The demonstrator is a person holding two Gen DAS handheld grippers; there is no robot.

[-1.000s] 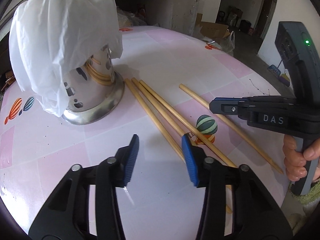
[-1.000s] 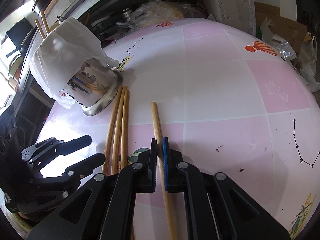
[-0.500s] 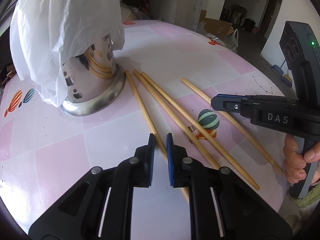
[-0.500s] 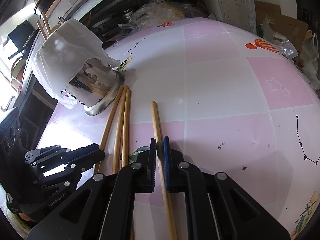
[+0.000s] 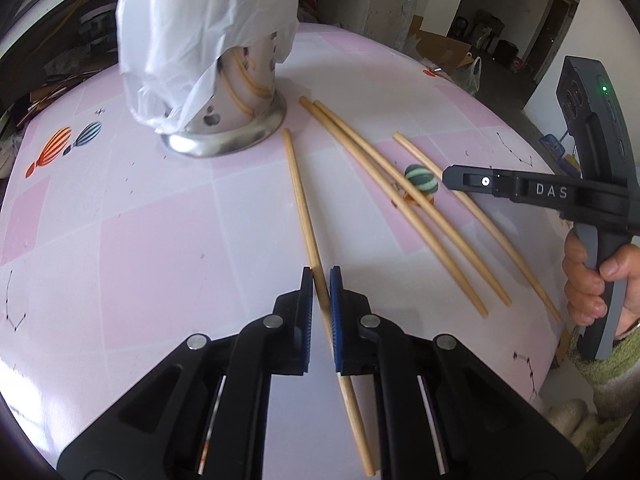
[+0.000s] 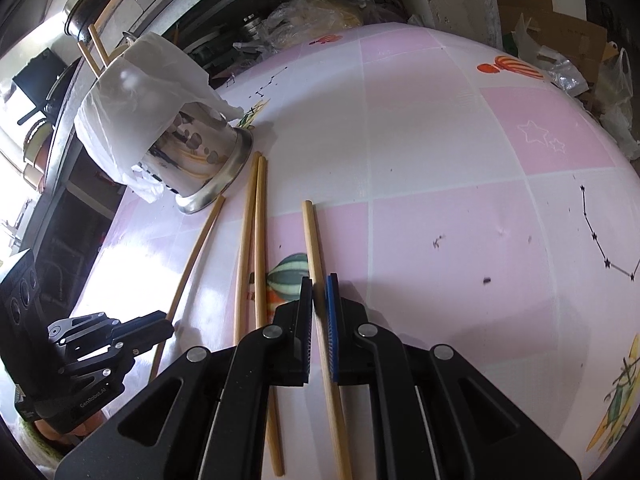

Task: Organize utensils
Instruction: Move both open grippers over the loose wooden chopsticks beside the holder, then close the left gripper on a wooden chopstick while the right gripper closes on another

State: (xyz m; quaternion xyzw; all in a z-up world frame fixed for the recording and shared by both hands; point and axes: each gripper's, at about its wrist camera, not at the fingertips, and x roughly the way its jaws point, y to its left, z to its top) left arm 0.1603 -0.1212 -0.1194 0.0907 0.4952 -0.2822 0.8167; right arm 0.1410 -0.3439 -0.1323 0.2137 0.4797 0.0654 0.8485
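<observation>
Several bamboo chopsticks lie on the pink table (image 5: 160, 240). My left gripper (image 5: 320, 276) is closing its jaws, and the blue pads press on the leftmost chopstick (image 5: 298, 192), which points toward the metal utensil holder (image 5: 240, 136). The holder stands upright with more chopsticks inside and a white plastic bag (image 5: 200, 20) draped over it. My right gripper (image 6: 319, 280) is shut on the rightmost chopstick (image 6: 310, 236), which lies flat on the table. Two loose chopsticks (image 6: 252, 220) rest side by side between the held ones. In the right wrist view the left gripper (image 6: 164, 324) shows at lower left.
The table edge curves close on the right, where a person's hand (image 5: 592, 280) holds the right gripper's handle. Cardboard boxes and bags (image 6: 560, 52) sit on the floor beyond the far edge. Cluttered shelves (image 6: 312, 12) stand behind the holder.
My left gripper went from wide open to closed on the leftmost chopstick and pulled it sideways, away from the other two. The right gripper stayed put, shut on its chopstick.
</observation>
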